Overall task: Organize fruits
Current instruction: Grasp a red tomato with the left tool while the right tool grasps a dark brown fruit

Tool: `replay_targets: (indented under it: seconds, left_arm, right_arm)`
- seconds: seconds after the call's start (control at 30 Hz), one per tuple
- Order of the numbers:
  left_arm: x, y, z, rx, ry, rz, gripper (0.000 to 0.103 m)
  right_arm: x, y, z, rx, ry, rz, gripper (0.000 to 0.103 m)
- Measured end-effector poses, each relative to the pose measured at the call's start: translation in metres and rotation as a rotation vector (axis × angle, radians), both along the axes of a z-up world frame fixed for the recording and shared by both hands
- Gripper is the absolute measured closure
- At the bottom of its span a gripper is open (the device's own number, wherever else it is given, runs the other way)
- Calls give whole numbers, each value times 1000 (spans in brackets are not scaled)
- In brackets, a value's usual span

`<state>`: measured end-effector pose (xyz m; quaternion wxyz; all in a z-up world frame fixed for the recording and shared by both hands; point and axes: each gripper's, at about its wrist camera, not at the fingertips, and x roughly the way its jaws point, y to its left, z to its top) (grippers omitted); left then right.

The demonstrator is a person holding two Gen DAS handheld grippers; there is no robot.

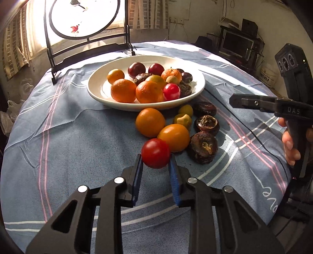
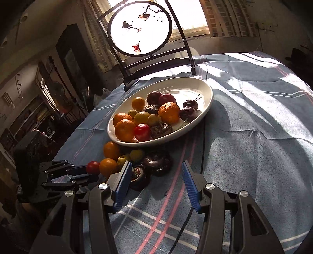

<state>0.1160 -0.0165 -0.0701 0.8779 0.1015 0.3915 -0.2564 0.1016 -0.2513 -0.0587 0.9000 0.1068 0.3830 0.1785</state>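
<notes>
A white plate (image 1: 93, 86) on the blue cloth holds several oranges, plums, cherries and dark fruits; it also shows in the right wrist view (image 2: 207, 91). In front of it lie loose oranges (image 1: 150, 122), small yellow fruits (image 1: 183, 120) and dark brown fruits (image 1: 203, 147). My left gripper (image 1: 155, 158) is shut on a red cherry tomato (image 1: 155, 153), both blue pads touching it; it also shows in the right wrist view (image 2: 93, 167). My right gripper (image 2: 155, 172) is open and empty, just right of the loose dark fruits (image 2: 157, 162).
A black stand with a round painted screen (image 1: 84, 17) stands at the table's far edge behind the plate. A thin black cable (image 1: 254, 134) runs across the cloth on the right. Shelves and electronics (image 1: 236, 43) fill the room behind.
</notes>
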Motion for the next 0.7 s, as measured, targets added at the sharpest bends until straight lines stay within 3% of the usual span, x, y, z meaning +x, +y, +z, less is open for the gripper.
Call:
replay_targets:
  seconds: [0.1,0.27,0.43,0.67,0.7]
  left_arm:
    - [-5,12,8,-63,-53,51,78]
    - [-2,25,13,-126,-62,99,78]
    - [-2,25,14,-129,-61,94,78]
    - [-3,28,13,-144,-60,97,77]
    - [-3,28,14,-145,-61,98,77]
  right_arm:
    - [-13,32,0,-113,-13,81,50]
    - [-31,88,-5,-267,-15,194,51]
    - [-16,106,-16,-288,85,174,51]
    - [-4,111,-17,-263,107,154,50]
    - [-3,109,-18,-254,107,147,55]
